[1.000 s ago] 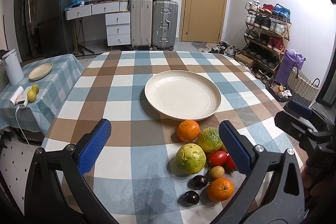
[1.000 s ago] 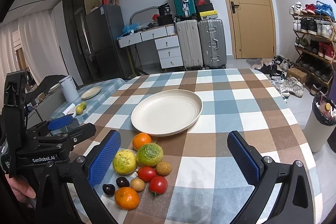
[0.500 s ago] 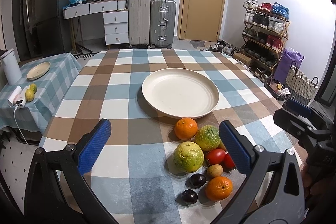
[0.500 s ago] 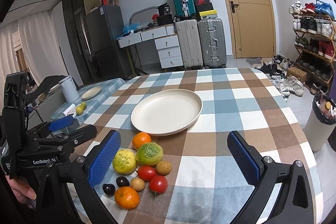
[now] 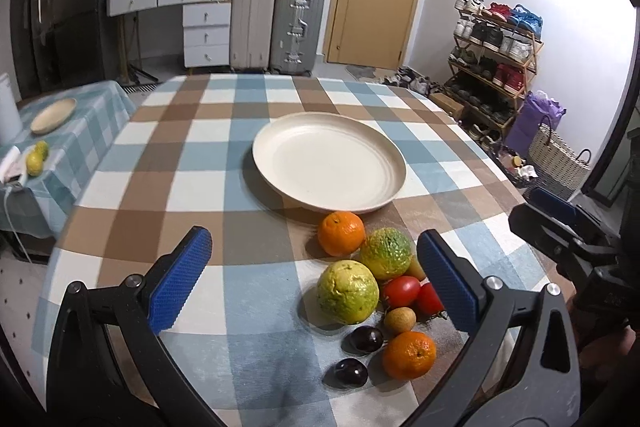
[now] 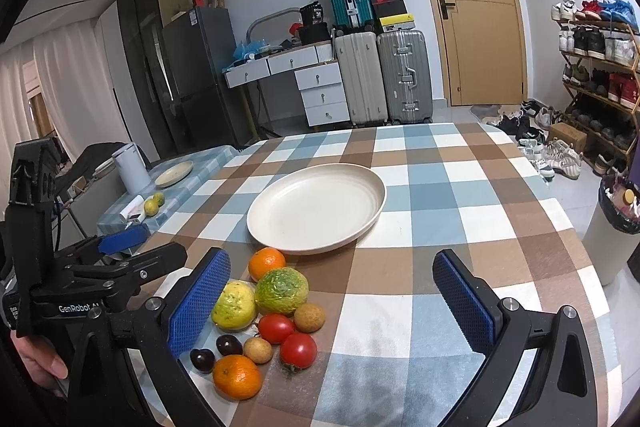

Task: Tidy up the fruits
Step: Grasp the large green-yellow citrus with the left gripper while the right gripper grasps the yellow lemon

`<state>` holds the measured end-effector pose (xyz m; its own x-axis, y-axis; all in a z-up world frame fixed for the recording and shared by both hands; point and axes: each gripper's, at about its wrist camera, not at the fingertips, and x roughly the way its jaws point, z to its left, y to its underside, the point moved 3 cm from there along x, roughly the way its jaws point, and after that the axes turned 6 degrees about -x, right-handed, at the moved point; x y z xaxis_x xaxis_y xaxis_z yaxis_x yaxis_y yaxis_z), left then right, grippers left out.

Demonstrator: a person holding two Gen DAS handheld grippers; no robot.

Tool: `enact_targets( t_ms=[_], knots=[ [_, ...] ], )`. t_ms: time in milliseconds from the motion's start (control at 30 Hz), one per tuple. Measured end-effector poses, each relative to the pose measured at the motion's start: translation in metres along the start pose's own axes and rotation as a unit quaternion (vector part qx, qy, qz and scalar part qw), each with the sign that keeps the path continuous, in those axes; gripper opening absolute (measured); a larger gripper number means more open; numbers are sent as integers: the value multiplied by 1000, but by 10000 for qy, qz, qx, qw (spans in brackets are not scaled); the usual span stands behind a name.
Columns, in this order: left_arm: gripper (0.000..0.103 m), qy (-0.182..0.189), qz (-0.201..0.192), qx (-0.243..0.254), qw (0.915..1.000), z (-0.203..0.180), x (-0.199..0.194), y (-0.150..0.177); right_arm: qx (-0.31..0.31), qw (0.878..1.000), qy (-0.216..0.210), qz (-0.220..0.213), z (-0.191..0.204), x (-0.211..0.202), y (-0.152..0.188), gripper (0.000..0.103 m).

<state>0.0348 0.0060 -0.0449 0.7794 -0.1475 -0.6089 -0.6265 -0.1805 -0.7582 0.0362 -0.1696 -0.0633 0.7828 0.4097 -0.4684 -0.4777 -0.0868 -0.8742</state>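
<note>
cream plate (image 5: 328, 163) sits nearer than before; left tongs (image 5: 316, 279) and right tongs (image 6: 332, 299) gape wide, empty.

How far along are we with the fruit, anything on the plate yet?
Nothing is done yet: the cream plate is bare. In hand: nothing; the left gripper and right gripper are both open and hold nothing. Left to do: the whole fruit pile sits on the checked tablecloth in front of the plate, including two oranges, two tomatoes and two dark plums.

Fruit cluster (image 6: 264, 311) tight-packed (touching); plate (image 6: 372, 187) bare.
</note>
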Motion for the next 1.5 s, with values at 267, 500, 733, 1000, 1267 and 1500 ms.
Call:
enact_targets(
  t_ms=[267,500,733,1000,1267,1500],
  knots=[
    [100,589,511,-364,9963,15,33,8,132,9998,-34,140,-8,13,4,103],
    [87,1154,1057,-770,9847,29,67,19,224,9993,-85,284,-17,30,7,103],
    [72,1654,1450,-843,9719,29,87,30,277,9988,-128,385,-22,43,9,103],
    [45,1978,1663,-682,9636,26,103,33,241,9987,-277,365,-20,51,9,103],
    [44,1923,1484,-382,9693,20,91,33,198,9979,-306,536,-16,58,10,103],
    [44,1647,1190,-230,9789,29,73,24,125,9962,-494,706,-6,65,8,103]
  ],
)
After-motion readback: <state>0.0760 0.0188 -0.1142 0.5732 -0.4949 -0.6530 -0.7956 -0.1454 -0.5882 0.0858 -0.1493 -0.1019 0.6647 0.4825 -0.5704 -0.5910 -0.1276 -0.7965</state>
